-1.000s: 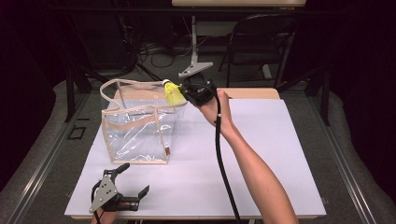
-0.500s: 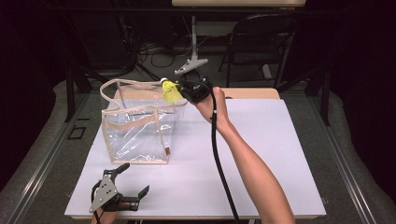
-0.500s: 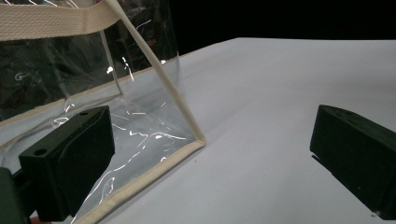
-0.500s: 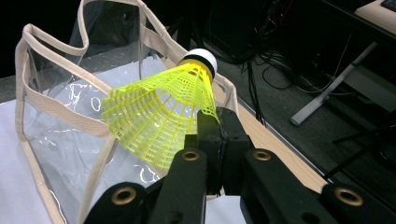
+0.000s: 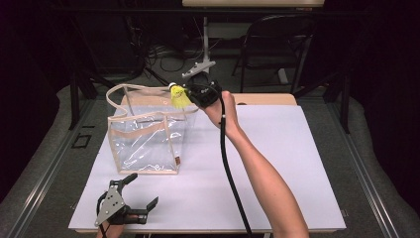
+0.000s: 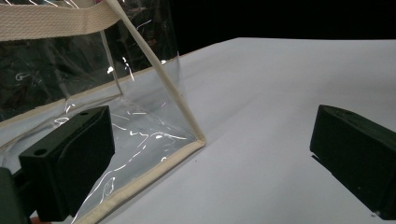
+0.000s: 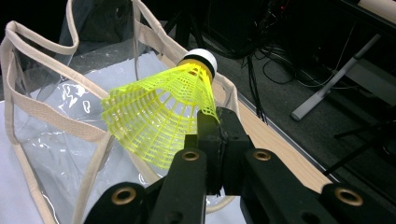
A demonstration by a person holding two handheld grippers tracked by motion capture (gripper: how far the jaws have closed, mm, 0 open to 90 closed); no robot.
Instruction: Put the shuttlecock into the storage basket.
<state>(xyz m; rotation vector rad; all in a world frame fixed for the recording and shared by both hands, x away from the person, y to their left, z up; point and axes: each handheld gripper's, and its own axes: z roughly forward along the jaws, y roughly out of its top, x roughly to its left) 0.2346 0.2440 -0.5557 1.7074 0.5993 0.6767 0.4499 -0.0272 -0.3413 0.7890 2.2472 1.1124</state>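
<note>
**Shuttlecock held over the open bag, drop not yet made**

Already the carrying looked largely done. The right gripper (image 5: 190, 92) was clamped on the skirt of the yellow plastic-mesh shuttlecock with a white cork tip (image 5: 177, 94), which hung in the air at the far right corner of the clear plastic tote bag with beige fabric trim (image 5: 146, 137), right at its rim. The bag stood upright and open on the left half of the white table (image 5: 277, 148). By my reading, what remained was to bring the shuttlecock over the mouth and release it.

The left gripper (image 5: 141, 210) lay near the table's near left corner, jaws wide apart and holding nothing.

The right gripper view showed the pinch itself: the fingertips (image 7: 219, 128) met on the skirt's edge, tip pointing away. The left gripper view showed the bag's bottom corner seam (image 6: 198, 139) resting flat on the table.
</note>
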